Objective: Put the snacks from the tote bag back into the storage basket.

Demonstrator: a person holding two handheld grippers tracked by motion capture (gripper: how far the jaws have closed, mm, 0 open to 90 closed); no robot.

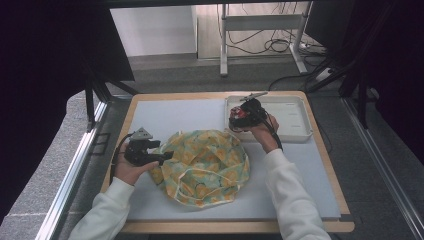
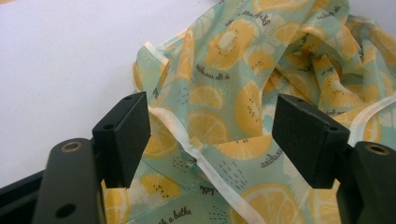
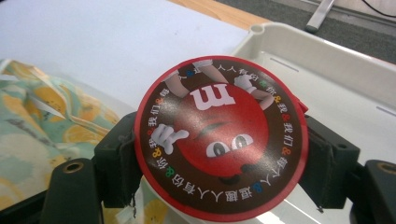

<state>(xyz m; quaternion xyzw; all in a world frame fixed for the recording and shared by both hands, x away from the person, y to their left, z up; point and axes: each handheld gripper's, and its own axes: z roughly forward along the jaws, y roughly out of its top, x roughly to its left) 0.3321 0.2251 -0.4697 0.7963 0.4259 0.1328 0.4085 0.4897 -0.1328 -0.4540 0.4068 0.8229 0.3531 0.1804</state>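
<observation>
The cloth [image 1: 206, 167] is pale mint green, printed with orange lemon slices and trimmed in white. The round lid [image 3: 221, 137] is red-rimmed and brown with a red cartoon face. The far-right tray [image 1: 299, 120] is white.

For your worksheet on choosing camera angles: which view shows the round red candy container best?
The right gripper view: the candy container sits close up between the right gripper jaws, its printed lid readable. The high view shows it as a small red spot by the white tray. The left gripper view faces the lemon-print cloth.
</observation>
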